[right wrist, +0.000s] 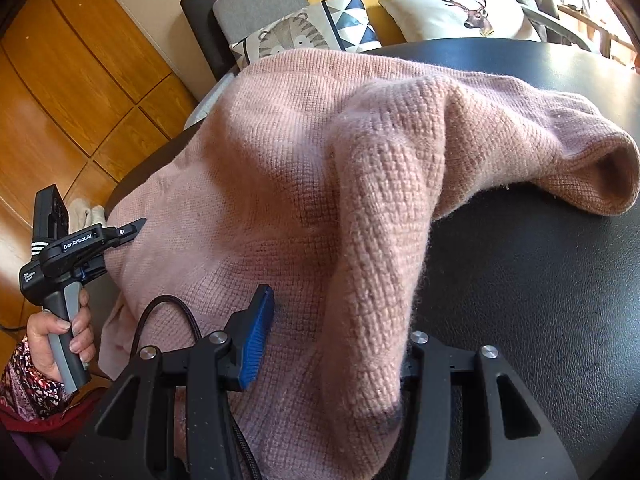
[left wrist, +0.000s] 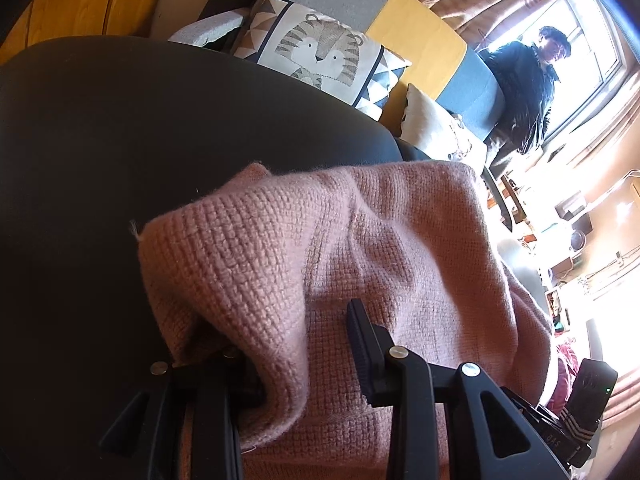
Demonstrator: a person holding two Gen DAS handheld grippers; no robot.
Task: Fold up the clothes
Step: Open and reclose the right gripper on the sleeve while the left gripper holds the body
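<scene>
Two grippers, one pink sweater (right wrist: pixel 280 152)

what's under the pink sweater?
The pink sweater lies on a black table, whose bare leathery top shows beside it. A sleeve is draped over the sweater's body. Whatever lies beneath the knit is covered, so anything else there cannot be seen.
</scene>
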